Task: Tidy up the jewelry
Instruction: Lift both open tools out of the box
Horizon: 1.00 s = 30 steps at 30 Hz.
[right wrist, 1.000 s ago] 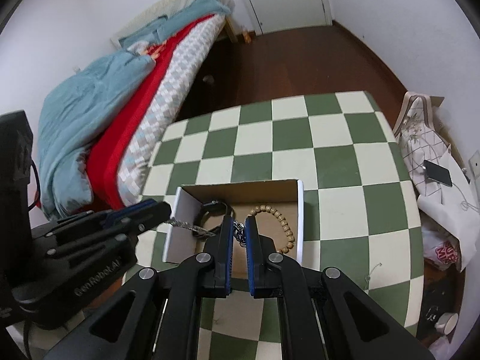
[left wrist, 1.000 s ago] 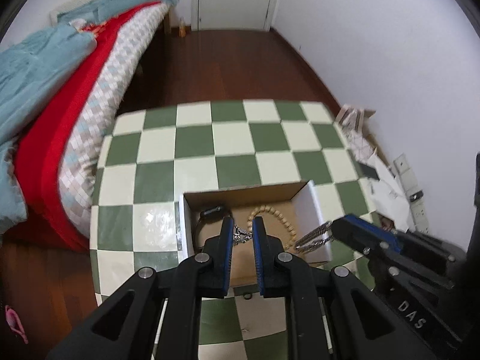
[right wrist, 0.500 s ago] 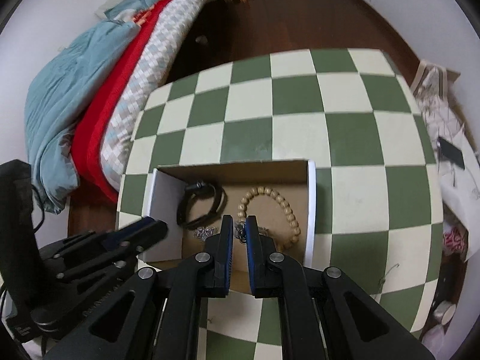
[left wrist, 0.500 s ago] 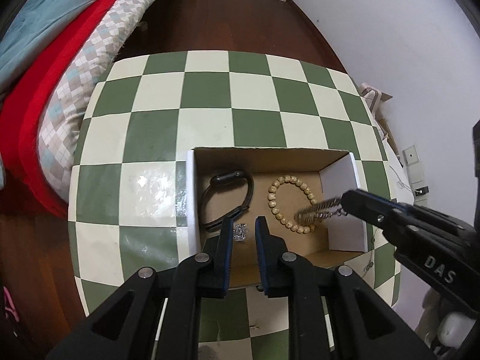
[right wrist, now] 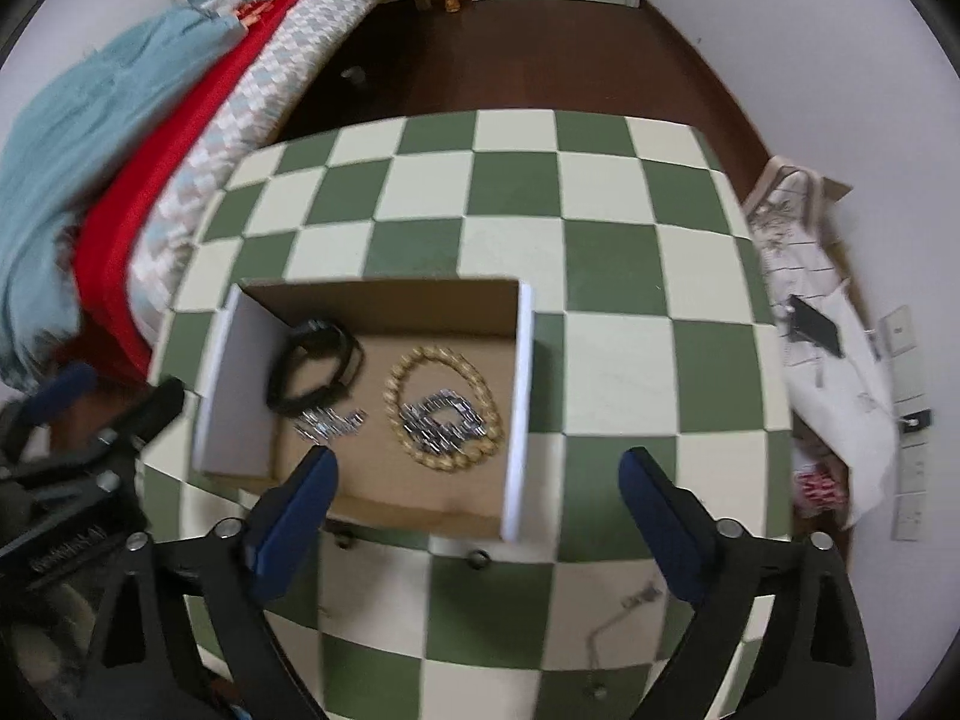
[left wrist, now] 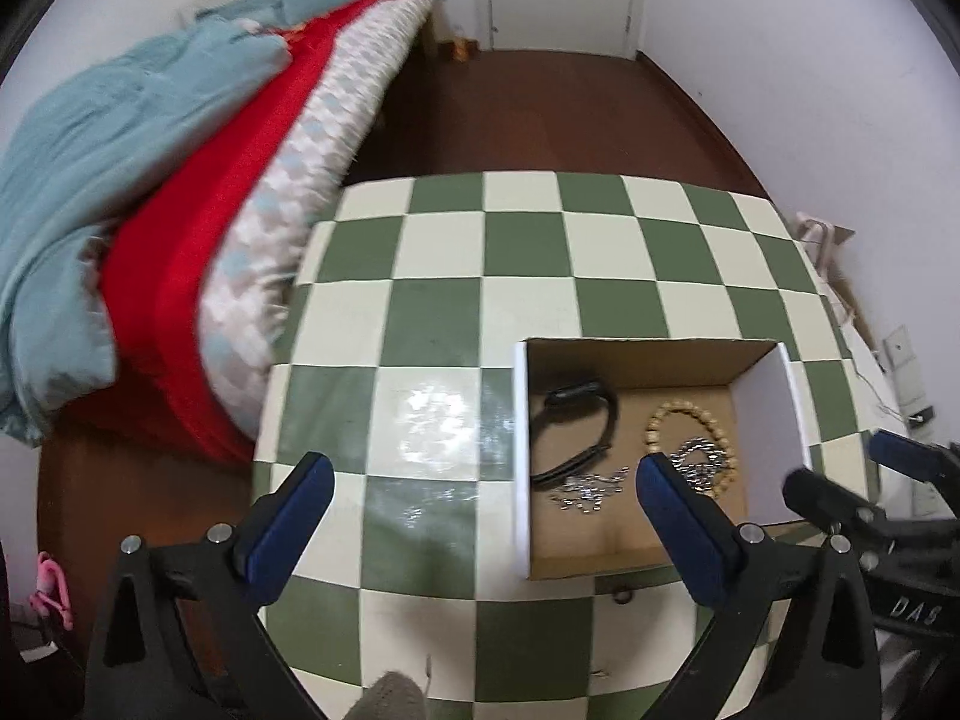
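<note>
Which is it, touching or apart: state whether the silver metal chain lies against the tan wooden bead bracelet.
Touching. The right wrist view shows the silver chain heaped inside the bead bracelet, overlapping its lower beads.

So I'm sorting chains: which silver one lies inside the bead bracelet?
The larger silver chain, coiled within the bead bracelet; the smaller chain lies beside the black band.

silver chain (right wrist: 443, 418) inside bead bracelet (right wrist: 444, 407)

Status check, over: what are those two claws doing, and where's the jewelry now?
Left gripper open, right gripper open, both empty. Black band, bead bracelet, silver chains inside cardboard box. Nothing blocking.
</note>
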Each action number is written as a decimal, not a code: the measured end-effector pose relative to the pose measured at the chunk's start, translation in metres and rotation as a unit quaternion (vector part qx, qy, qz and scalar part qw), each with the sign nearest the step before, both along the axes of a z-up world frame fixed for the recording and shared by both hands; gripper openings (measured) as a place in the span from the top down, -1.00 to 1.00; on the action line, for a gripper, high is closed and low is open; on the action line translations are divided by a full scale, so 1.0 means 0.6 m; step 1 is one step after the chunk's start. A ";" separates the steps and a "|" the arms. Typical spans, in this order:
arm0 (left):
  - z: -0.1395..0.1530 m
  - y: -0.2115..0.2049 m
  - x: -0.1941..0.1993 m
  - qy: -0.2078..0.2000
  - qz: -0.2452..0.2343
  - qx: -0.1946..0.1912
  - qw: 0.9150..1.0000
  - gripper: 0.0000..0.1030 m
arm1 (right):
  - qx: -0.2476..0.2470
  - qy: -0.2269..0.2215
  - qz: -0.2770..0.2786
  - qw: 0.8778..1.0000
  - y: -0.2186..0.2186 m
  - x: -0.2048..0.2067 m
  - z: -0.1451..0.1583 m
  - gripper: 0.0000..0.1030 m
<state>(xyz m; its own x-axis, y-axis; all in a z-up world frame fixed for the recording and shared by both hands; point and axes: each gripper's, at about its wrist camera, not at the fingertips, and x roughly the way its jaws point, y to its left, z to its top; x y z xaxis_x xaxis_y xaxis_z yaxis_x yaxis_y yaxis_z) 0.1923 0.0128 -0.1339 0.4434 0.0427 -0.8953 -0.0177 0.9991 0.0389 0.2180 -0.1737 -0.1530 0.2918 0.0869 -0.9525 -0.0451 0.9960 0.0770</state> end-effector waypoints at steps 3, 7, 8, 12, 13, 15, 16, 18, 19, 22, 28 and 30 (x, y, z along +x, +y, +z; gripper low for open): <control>0.001 0.001 -0.018 -0.011 0.004 0.011 1.000 -1.00 | -0.017 0.000 -0.002 1.000 0.004 -0.020 -0.008 -1.00; 0.002 0.003 -0.039 -0.021 0.010 0.025 0.999 -1.00 | -0.034 -0.011 -0.011 0.999 0.006 -0.045 -0.009 -1.00; 0.006 0.006 -0.045 -0.026 0.013 0.027 0.999 -1.00 | -0.036 -0.014 -0.014 0.999 0.005 -0.050 -0.007 -1.00; 0.017 0.011 -0.063 -0.034 0.019 0.029 0.999 -1.00 | -0.039 -0.028 -0.021 0.999 0.009 -0.066 0.006 -1.00; 0.021 0.011 -0.068 -0.037 0.018 0.032 0.999 -1.00 | -0.040 -0.032 -0.022 0.998 0.010 -0.070 0.011 -1.00; 0.029 0.011 -0.077 -0.043 0.017 0.032 0.998 -1.00 | -0.039 -0.044 -0.024 0.998 0.011 -0.082 0.025 -1.00; 0.035 0.011 -0.083 -0.048 0.017 0.033 0.998 -1.00 | -0.039 -0.048 -0.025 0.998 0.013 -0.086 0.031 -1.00; 0.045 0.011 -0.095 -0.056 0.019 0.033 0.998 -1.00 | -0.042 -0.061 -0.026 0.997 0.014 -0.099 0.047 -1.00; 0.051 0.011 -0.102 -0.060 0.019 0.032 0.997 -1.00 | -0.038 -0.070 -0.026 0.997 0.015 -0.103 0.054 -1.00; 0.068 0.009 -0.122 -0.073 0.019 0.032 0.997 -1.00 | -0.041 -0.088 -0.029 0.995 0.013 -0.123 0.078 -1.00; 0.104 0.004 -0.162 -0.098 0.019 0.023 0.995 -1.00 | -0.050 -0.128 -0.036 0.990 0.007 -0.168 0.131 -1.00; 0.115 0.003 -0.174 -0.106 0.017 0.022 0.994 -1.00 | -0.051 -0.142 -0.037 0.988 0.005 -0.186 0.150 -1.00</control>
<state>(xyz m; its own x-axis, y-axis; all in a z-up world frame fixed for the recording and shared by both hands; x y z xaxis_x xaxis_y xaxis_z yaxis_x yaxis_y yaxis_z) 0.0878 0.0149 -0.0648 0.6198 0.0972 -0.7787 -0.0641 0.9952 0.0733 0.1065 -0.1707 -0.0632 0.5500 -0.0375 -0.8343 0.0233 0.9993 -0.0296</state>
